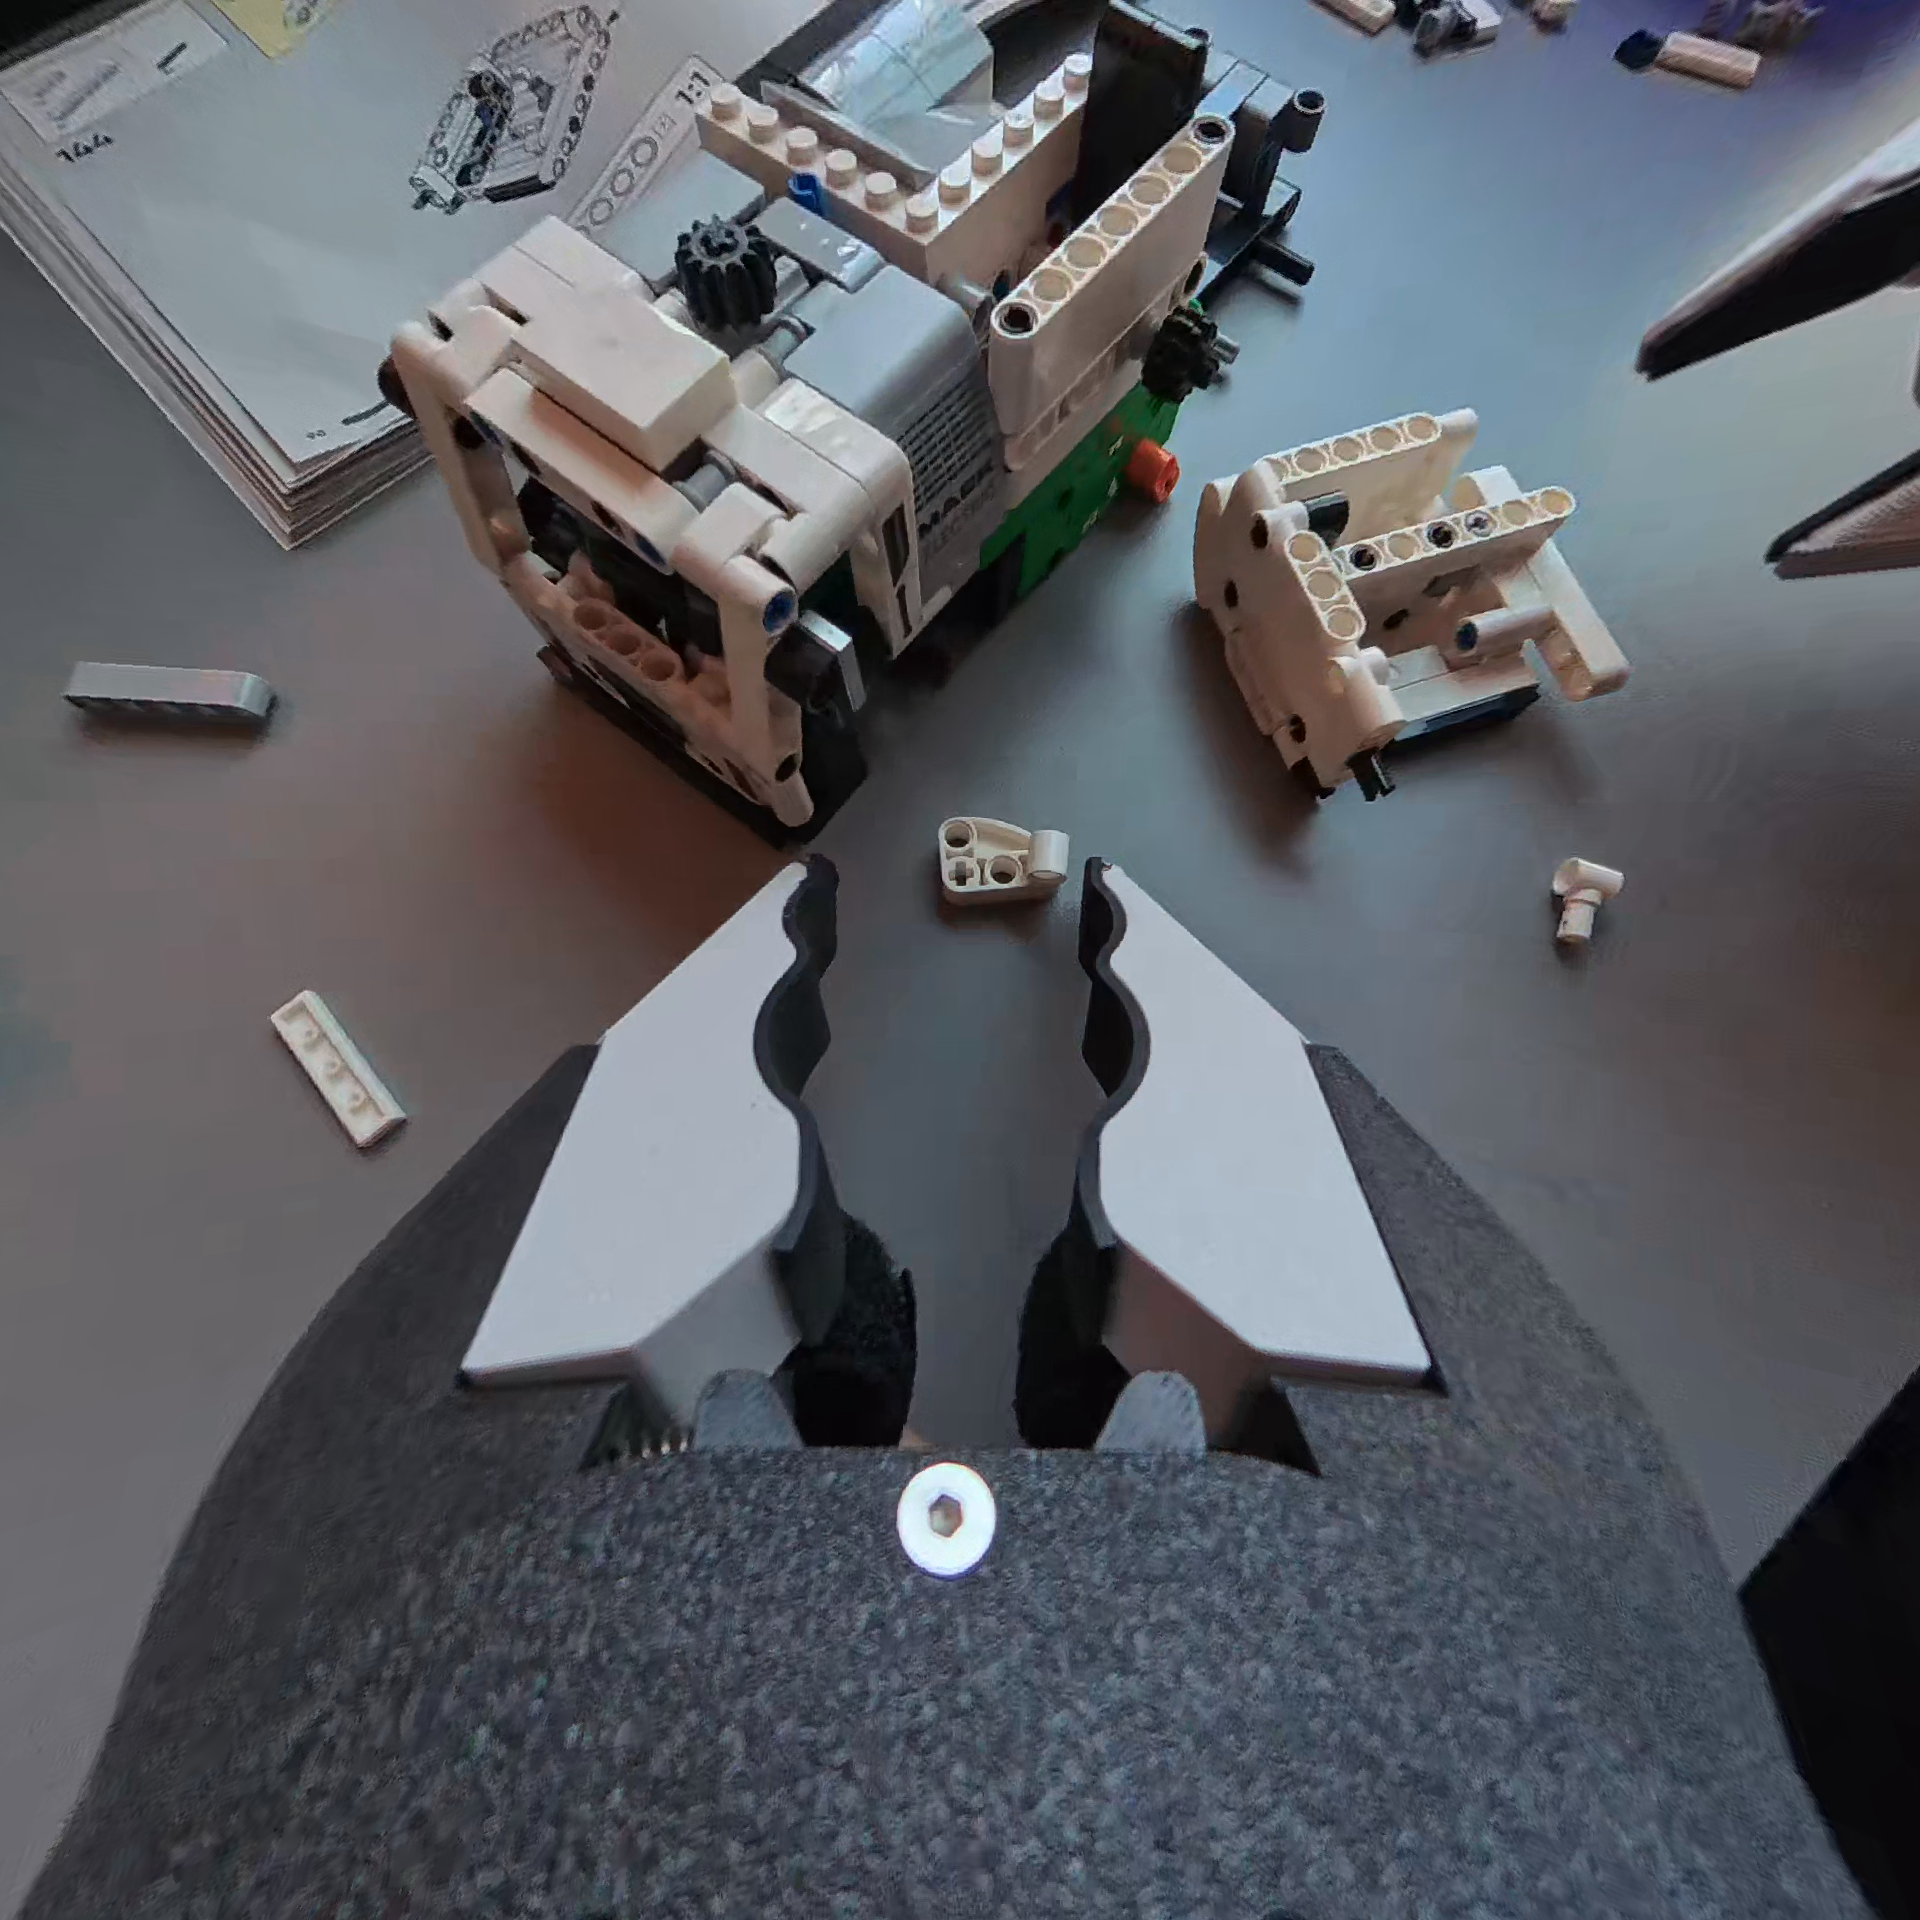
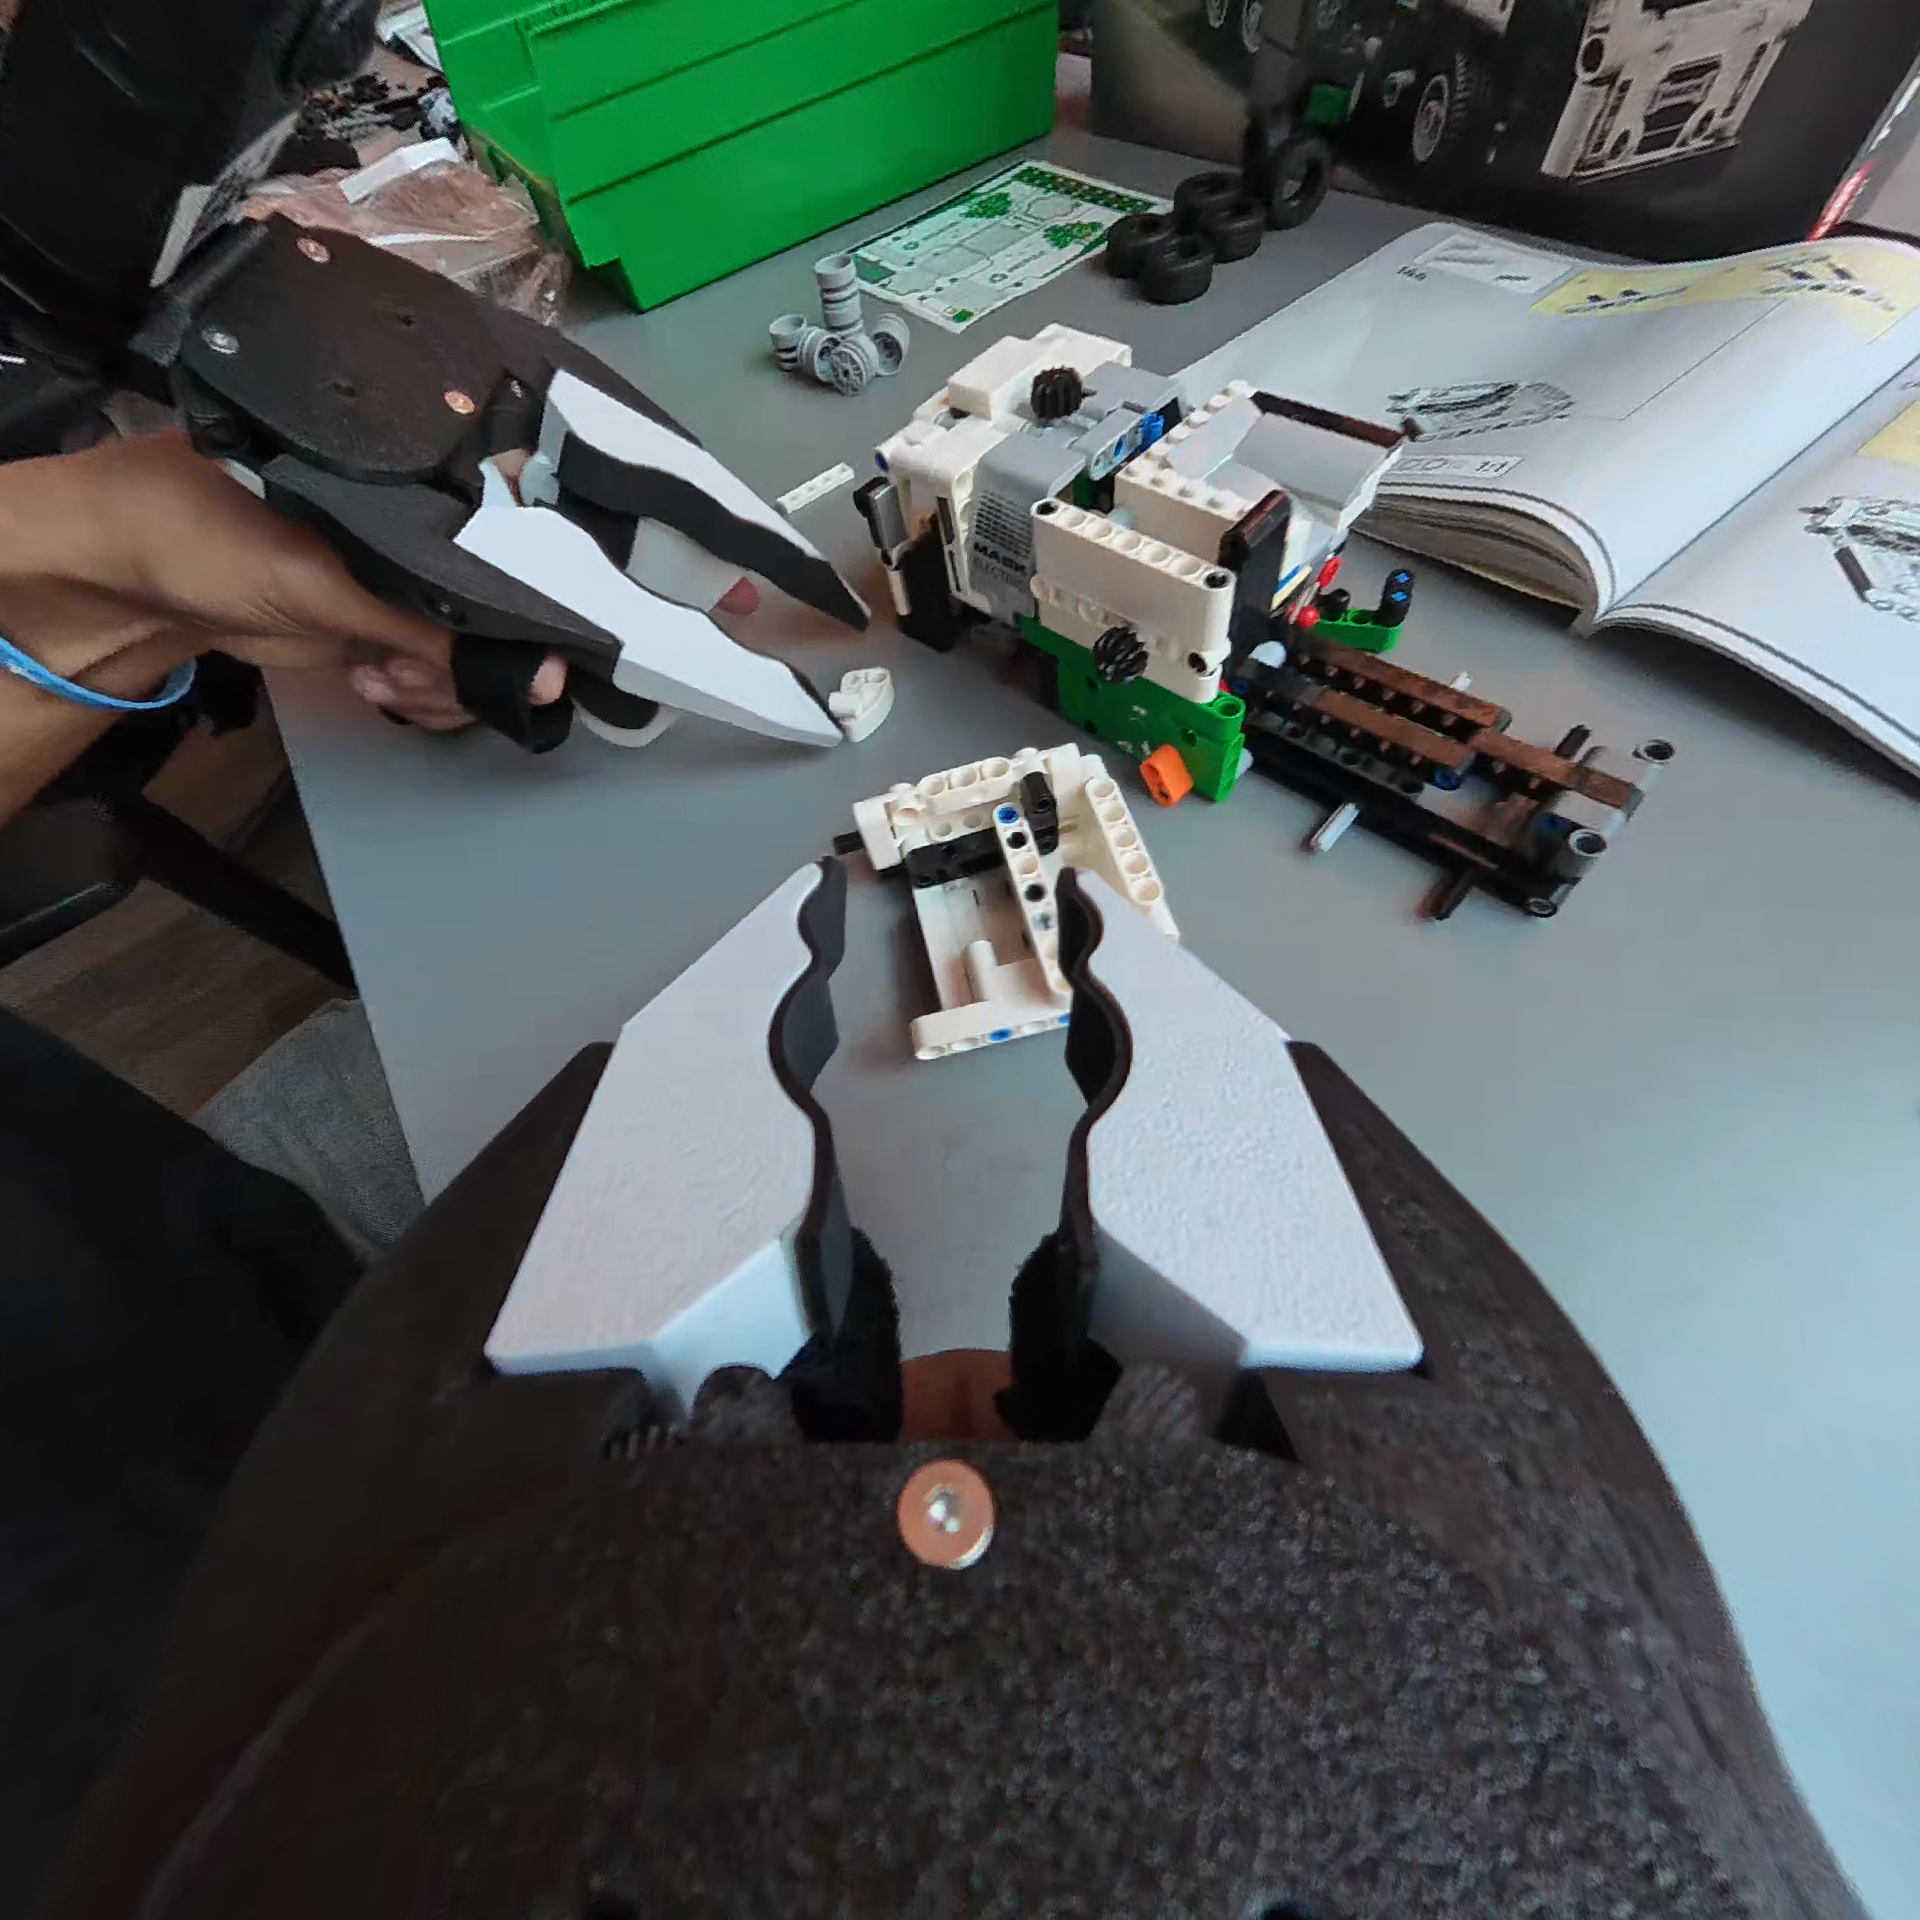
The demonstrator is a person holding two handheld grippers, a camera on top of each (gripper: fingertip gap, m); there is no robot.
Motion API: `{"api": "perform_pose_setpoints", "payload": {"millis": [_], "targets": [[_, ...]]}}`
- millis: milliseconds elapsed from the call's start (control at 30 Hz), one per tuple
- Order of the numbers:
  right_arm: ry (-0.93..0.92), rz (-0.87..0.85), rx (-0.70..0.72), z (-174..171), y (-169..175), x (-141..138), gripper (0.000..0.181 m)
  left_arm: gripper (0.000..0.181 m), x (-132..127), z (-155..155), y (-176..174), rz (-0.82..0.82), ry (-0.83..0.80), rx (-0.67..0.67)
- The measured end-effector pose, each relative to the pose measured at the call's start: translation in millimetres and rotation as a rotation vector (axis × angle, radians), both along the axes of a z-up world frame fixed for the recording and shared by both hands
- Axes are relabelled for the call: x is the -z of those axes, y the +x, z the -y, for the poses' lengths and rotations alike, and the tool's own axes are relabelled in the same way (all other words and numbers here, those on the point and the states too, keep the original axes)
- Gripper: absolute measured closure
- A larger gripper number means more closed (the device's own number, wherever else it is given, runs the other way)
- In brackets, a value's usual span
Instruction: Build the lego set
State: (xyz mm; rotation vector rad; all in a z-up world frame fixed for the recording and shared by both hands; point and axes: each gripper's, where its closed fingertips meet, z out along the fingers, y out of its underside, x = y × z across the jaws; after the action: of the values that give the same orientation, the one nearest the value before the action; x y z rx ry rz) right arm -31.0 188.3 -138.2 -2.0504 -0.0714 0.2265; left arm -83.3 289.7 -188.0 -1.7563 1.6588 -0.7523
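Truck point(image 1: 790, 436), half-built: white cab, green base, exposed gears.

Soft daylight, sharp (edges warped)

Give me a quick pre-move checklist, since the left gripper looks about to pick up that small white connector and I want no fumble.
1. left gripper open: ok, jaws apart, nothing held.
2. small white connector free on the table: ok, apart from other parts.
3. Connector lined up between the fingertips: ok in the left wrist view.
4. Truck model clear of the left finger: cannot tell, its corner is close.
5. right gripper out of the way: ok, open over the white subassembly.
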Motion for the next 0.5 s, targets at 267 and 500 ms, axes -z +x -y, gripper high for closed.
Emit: {"api": "perform_pose_setpoints", "payload": {"millis": [267,500], "targets": [[0.078,0.054,0.304,8,80,-20,0.144,0.146,2,8,3,0.002,-0.014,0.031],[0.048,-0.023,0.322,-1,107,-5,0.143,0.155,6,7,5,-0.025,-0.042,0.044]]}}
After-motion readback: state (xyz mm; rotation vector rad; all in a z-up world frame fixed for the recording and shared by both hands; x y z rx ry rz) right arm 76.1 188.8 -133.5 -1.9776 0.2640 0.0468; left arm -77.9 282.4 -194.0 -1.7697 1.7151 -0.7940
